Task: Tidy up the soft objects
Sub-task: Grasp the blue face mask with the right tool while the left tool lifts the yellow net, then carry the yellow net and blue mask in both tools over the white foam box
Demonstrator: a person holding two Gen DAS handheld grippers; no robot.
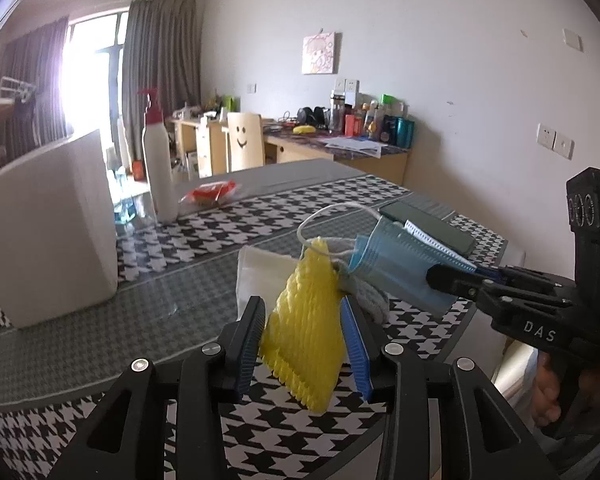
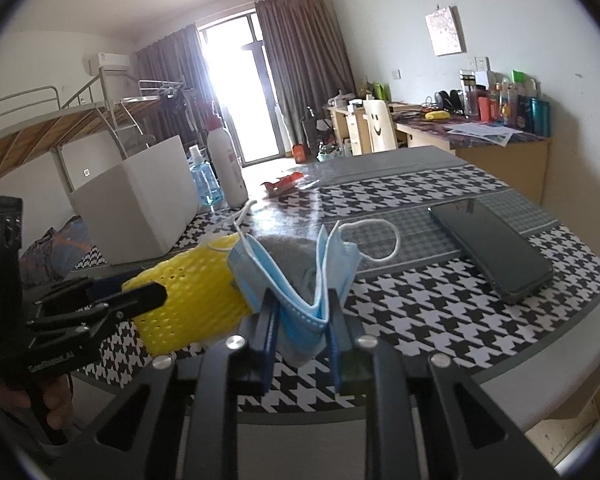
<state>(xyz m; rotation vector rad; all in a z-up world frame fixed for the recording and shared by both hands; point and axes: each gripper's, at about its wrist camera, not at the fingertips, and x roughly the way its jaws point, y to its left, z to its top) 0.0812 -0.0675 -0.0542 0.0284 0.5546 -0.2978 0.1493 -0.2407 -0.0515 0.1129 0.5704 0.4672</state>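
Here we see sorting barely begun: the left tongs (image 1: 303,336) flank the yellow foam net (image 1: 303,332), grip uncertain; the right tongs (image 2: 301,320) clench the blue face mask (image 2: 296,276), both raised over the worktop's (image 2: 419,312) near edge, far from the white box (image 2: 140,204).

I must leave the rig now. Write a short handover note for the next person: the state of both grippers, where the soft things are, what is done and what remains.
Left gripper: its jaws stand around the yellow foam fruit net; grip looks loose.
Right gripper: shut on the blue pleated face mask, lifted off the houndstooth table.
A grey knitted cloth lies just behind both.
The white box stands at the back left, beside the white bottle.
Done: both items picked up.
Left: probably place them in the box, then the cloth.
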